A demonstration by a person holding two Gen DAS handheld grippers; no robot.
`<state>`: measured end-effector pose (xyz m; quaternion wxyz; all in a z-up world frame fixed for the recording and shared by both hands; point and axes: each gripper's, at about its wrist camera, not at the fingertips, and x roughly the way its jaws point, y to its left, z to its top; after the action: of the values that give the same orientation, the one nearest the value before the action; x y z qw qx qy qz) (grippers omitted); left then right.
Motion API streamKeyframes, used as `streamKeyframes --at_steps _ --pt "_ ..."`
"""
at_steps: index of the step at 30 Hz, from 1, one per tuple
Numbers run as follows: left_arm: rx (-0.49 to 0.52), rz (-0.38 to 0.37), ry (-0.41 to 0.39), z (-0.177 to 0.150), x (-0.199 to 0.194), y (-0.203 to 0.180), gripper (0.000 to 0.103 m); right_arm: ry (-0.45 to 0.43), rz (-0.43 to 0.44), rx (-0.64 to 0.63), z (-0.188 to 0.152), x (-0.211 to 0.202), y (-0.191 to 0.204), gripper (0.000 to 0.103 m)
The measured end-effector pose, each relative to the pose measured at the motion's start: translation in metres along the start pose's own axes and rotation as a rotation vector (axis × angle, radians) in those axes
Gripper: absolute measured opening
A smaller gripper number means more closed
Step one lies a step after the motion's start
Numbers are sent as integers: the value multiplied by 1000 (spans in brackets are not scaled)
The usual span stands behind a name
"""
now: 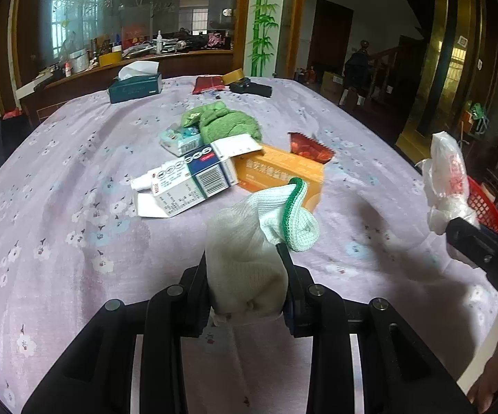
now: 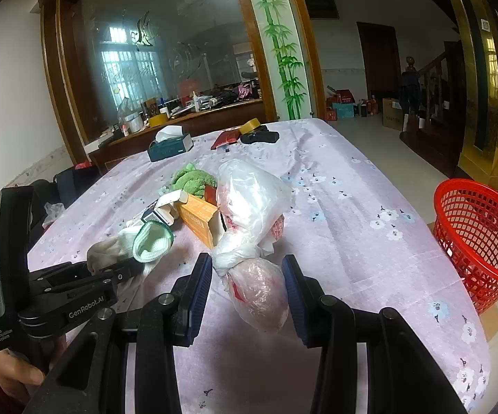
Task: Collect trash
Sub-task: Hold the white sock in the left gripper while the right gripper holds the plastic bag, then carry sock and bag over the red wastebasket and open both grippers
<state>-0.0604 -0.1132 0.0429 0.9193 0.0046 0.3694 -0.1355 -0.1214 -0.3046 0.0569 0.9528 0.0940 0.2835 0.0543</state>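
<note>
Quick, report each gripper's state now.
Left gripper: shut on the white sock.
Right gripper: shut on the plastic bag.

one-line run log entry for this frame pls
left claw: shut on sock | right claw: shut on plastic bag | basket: right of table, looks empty | boxes: on table
</note>
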Motion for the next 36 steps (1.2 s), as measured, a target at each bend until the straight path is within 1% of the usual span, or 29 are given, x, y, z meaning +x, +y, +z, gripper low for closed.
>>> streamKeyframes --at_steps 11,16,19,22,23,26,29,32,33,36 --pt "44 -74 -20 20 -22 -31 30 -26 6 22 5 -21 -16 46" --pt "84 -121 -16 35 -25 -59 30 -60 -6 82 14 -38 -42 46" --pt "143 -153 -29 44 -27 -87 30 -92 -40 130 22 -54 -69 46" --pt "182 -213 -21 53 -26 -117 30 -134 -75 199 30 -76 -105 46" --pt "194 -239 -16 56 -25 -128 30 -141 -82 217 32 -81 -115 46" --pt "228 -329 14 69 -18 -166 30 -160 -139 260 37 -98 -151 46" --pt "249 -398 37 80 -7 -203 30 -160 -171 294 41 -105 -178 46" --pt "271 -429 43 87 4 -239 30 -156 -188 348 43 -110 -207 46" --pt "278 -452 56 89 11 -253 30 -161 -199 365 43 -112 -216 46" --pt "286 -474 84 95 30 -288 31 -168 -227 393 44 -117 -236 46"
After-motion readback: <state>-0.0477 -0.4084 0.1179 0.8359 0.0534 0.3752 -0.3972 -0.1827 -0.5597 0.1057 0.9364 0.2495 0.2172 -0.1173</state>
